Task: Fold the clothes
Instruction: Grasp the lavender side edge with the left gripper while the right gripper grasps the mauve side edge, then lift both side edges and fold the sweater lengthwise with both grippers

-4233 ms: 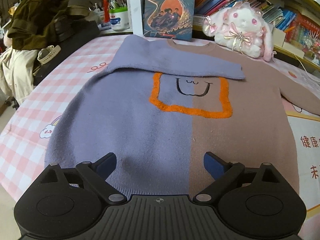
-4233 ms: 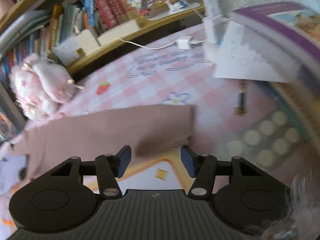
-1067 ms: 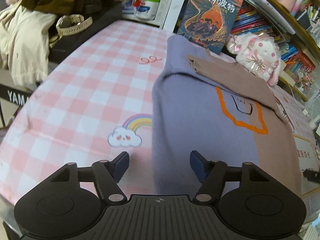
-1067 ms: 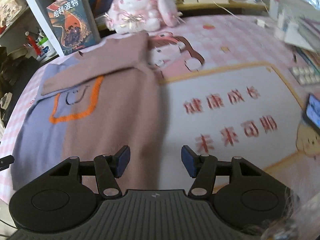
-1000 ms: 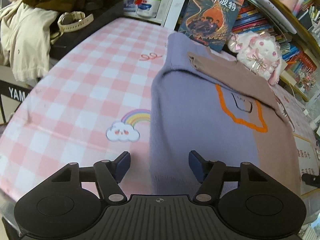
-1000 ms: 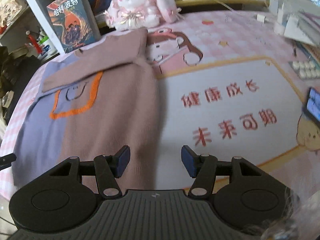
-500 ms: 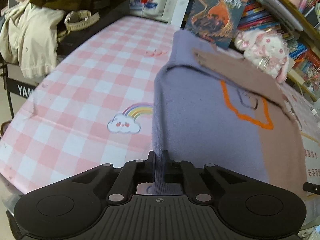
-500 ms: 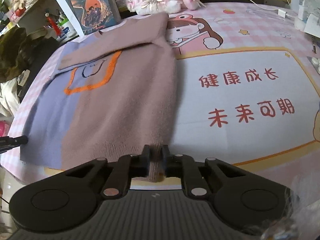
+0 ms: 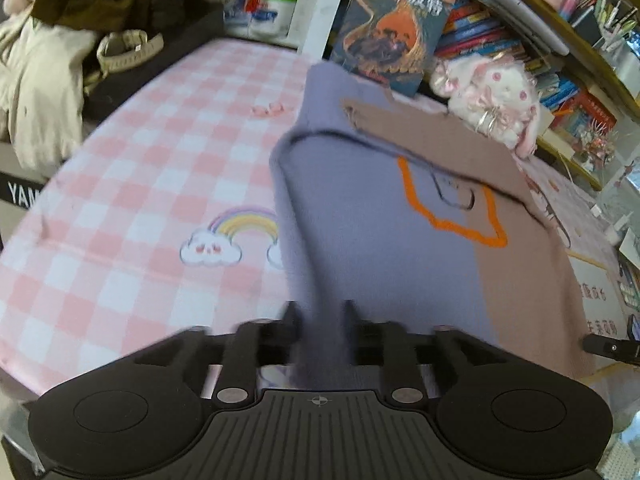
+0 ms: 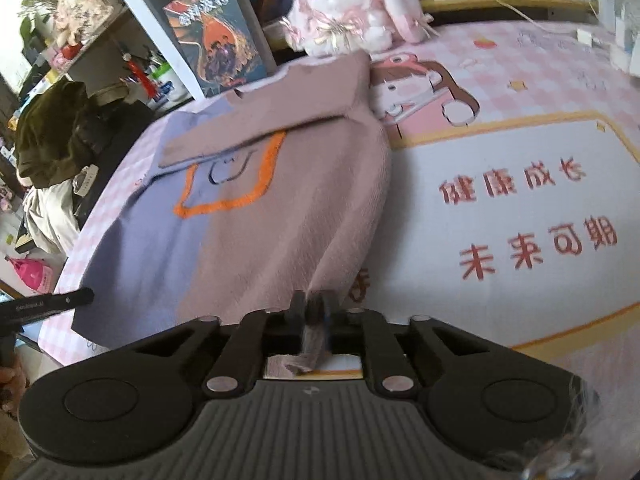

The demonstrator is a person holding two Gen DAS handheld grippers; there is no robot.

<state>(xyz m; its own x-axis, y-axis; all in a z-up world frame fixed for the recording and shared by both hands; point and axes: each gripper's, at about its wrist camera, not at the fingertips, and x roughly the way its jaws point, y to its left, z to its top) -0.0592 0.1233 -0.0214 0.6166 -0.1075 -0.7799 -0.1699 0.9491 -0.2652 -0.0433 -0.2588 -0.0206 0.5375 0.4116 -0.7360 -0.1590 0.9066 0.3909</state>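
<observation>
- Knitted and soft, the sweater (image 9: 380, 240) lies front-up on the pink checked table cover (image 9: 132, 184), half lilac and half dusty brown, with both sleeves already folded across the chest above the orange square (image 9: 452, 216).
- At the lilac corner of the hem, the left gripper (image 9: 318, 320) has its fingers pinched nearly together on a bunched ridge of fabric, which rises off the table toward the camera.
- At the brown corner, the right gripper (image 10: 311, 312) is clamped tight on the hem, a small tail of knit poking out behind the fingers.
- Judged from this, the next step is carrying the hem up toward the collar.
- Risk one: each hold is only a thin pinch of loose knit, so a quick pull could slip a corner free and leave the fold crooked.
- Risk two: uneven lifting between the two hands would skew the hem, or drag the whole garment along the cover.
- Risk three: the brown sleeve (image 10: 260, 124) rests loosely on top and may slide out of place if the body is tugged; the plush rabbit (image 10: 344, 12) and upright book (image 10: 220, 28) sit close behind the collar.
</observation>
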